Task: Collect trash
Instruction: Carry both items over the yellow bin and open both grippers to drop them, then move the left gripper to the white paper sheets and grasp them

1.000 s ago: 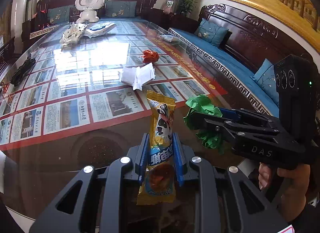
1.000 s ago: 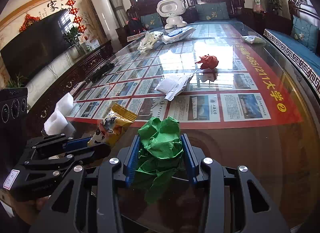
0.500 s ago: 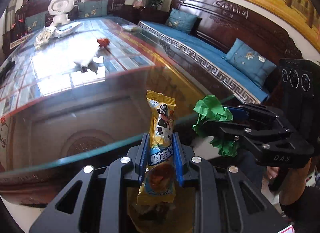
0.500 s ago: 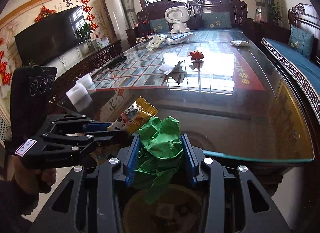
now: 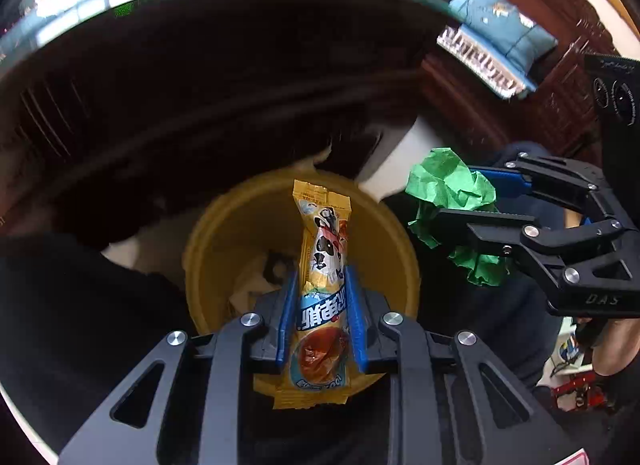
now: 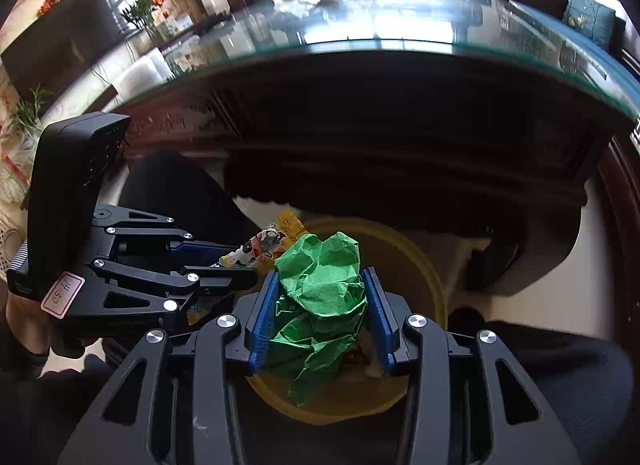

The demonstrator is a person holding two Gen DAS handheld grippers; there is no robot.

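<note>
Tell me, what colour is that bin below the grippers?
Yellow; the bin shows best in the left wrist view.

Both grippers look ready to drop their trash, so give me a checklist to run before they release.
1. Left gripper shut on the wrapper: ok.
2. Right gripper shut on the green paper: ok.
3. Wrapper above the bin opening: ok.
4. Green paper above the bin: ok in the right wrist view; from the left wrist view it sits beside the rim, so cannot tell.
5. Room left in the bin: ok, only some scraps at the bottom.
6. Grippers apart from each other: ok.
</note>
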